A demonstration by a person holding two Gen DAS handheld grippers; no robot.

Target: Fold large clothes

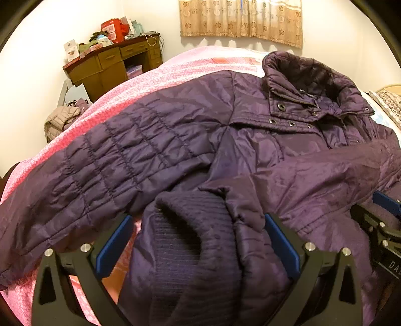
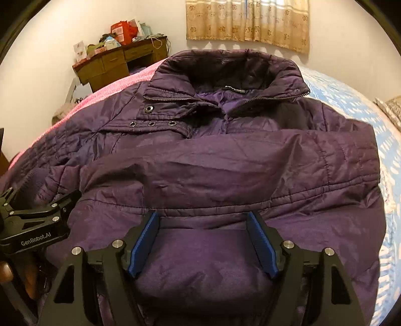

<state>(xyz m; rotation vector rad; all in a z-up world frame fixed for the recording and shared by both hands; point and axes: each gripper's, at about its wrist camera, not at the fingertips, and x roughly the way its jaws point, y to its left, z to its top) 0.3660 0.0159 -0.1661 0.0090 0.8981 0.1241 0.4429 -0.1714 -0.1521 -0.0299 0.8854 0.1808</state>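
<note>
A purple quilted jacket (image 2: 225, 155) lies spread on the bed (image 1: 160, 82). The left tool (image 1: 198, 240) stands wide around its knit sleeve cuff (image 1: 190, 225), pads not clearly pressing. The right tool (image 2: 203, 240) hangs released above the jacket's lower front.

A cluttered wooden desk (image 1: 112, 65) stands beneath a beige curtain (image 1: 240, 21).

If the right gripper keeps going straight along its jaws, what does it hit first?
Most likely the purple jacket: its fabric already lies between the open jaws of the right gripper, with the folded sleeve just ahead. Depth is unclear.
</note>
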